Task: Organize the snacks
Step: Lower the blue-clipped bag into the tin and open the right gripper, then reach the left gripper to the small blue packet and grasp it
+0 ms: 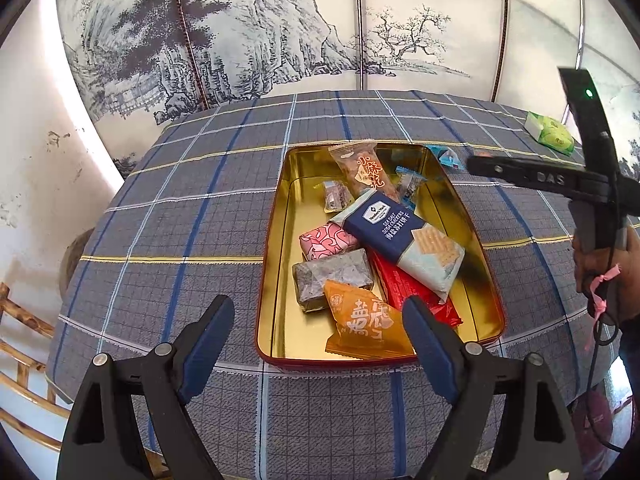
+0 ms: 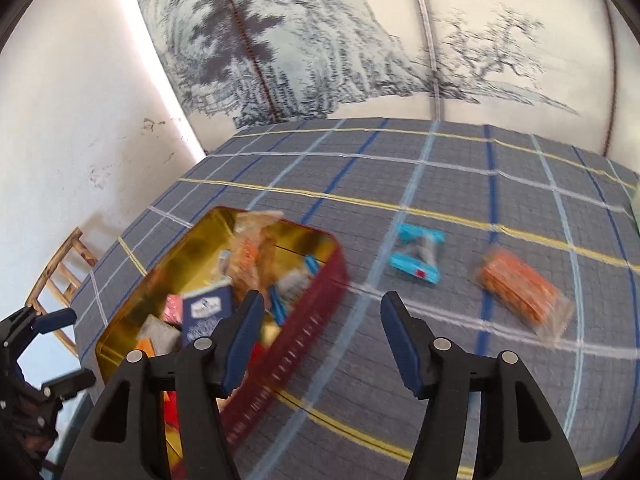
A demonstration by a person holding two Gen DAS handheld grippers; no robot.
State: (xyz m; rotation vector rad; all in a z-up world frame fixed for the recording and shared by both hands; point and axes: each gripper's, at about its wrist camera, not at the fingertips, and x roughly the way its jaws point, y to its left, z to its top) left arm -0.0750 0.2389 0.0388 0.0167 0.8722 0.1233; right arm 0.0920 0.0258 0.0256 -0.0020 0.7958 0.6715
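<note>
A red tin with a gold inside (image 1: pixel 280 240) sits on the plaid tablecloth and holds several snack packs, among them a blue cracker pack (image 1: pixel 396 236) and an orange pack (image 1: pixel 366 328). My left gripper (image 1: pixel 318 326) is open and empty over the tin's near end. My right gripper (image 2: pixel 322 320) is open and empty, above the cloth just right of the tin (image 2: pixel 320 292). A blue-wrapped candy (image 2: pixel 418 258) and an orange snack pack (image 2: pixel 520 288) lie on the cloth beyond it. The right wrist view is blurred.
A green packet (image 1: pixel 550 132) lies at the table's far right. A small blue wrapper (image 1: pixel 448 157) lies behind the tin. A painted screen stands behind the table. A bamboo chair (image 2: pixel 60 272) stands at the left.
</note>
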